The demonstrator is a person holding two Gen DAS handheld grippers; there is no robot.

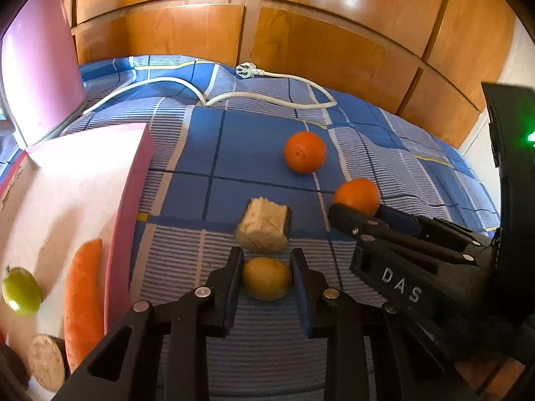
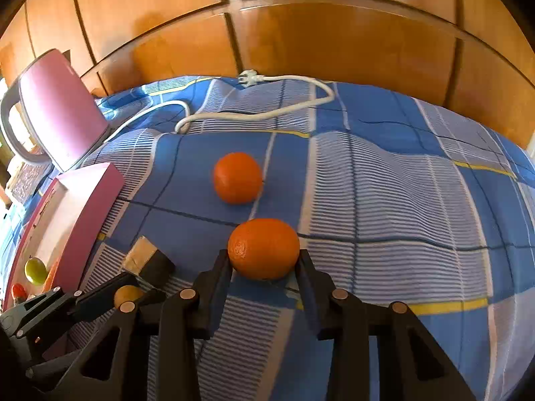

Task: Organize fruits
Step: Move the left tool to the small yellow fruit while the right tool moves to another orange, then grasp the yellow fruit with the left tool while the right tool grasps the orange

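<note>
Both tilting down over the checked bedspread [image 2: 401, 183], left gripper [image 1: 266, 279] is clenching a kiwi [image 1: 266, 278], right gripper [image 2: 264, 259] grasping the near orange [image 2: 263, 248], cloth lying bare toward the right edge.

Both tongs [image 1: 266, 279] [image 2: 264, 269] seemingly clamped, angled down.

Oranges: two — one [image 2: 237, 177] toward the middle of the bed [image 2: 401, 183], one [image 2: 264, 249] nearer the front edge.
Kiwi: one [image 1: 266, 278].
Bread chunk with dark crust: one [image 1: 263, 230].
Pink box: one [image 1: 130, 200], at the left edge, holding one carrot [image 1: 83, 300], one green fruit [image 1: 20, 290], one round brown slice [image 1: 46, 362] and one small red item [image 2: 18, 291].
Pink kettle: one [image 2: 60, 110], far left corner.
White cord with plug: one [image 2: 267, 110].
Tongs: two sets [image 1: 266, 260] [image 2: 264, 260].
</note>
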